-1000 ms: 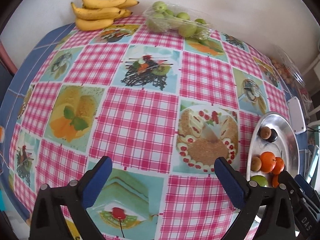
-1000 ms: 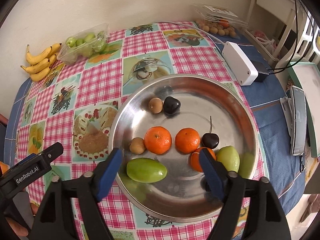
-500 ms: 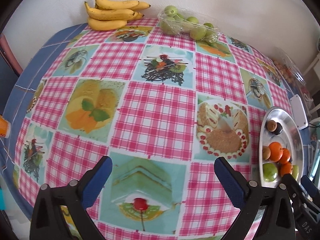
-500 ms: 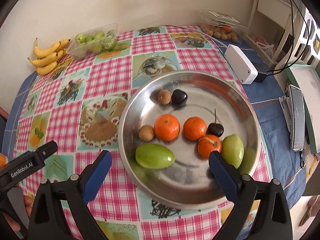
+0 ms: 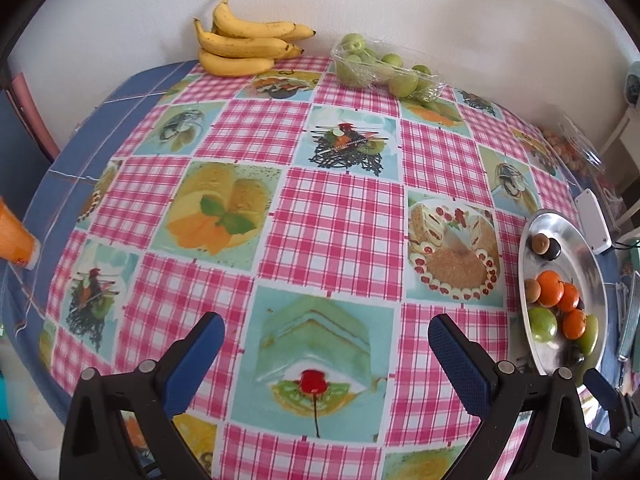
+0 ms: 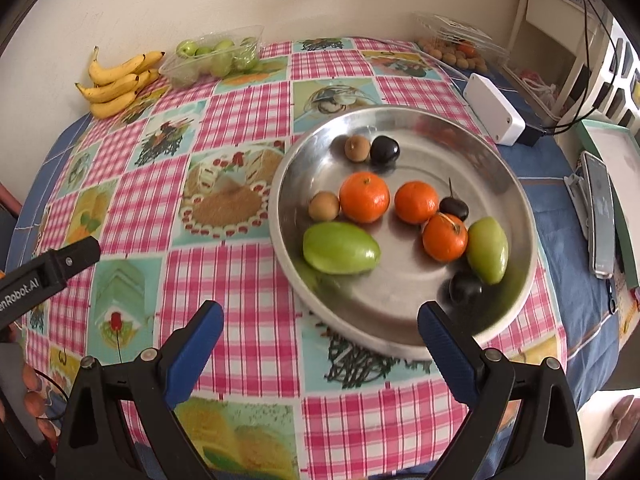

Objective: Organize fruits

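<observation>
Your right gripper (image 6: 320, 330), jaws spread and empty, hangs just short of the steel tray (image 6: 516, 196), whose nearest fruit, the long green one (image 6: 340, 248), lies crosswise ahead, while your left gripper (image 5: 326, 346), equally open, sits well left of that tray.

A metal plate (image 6: 516, 200) sits on the desk (image 6: 248, 280) toward its right side, with the loose fruits (image 6: 364, 197) in it; bananas (image 6: 116, 84) lie at the far left edge by the wall; a tray of fruit (image 6: 212, 56) rests just right of them; a white box (image 6: 494, 110) lies behind the plate.
</observation>
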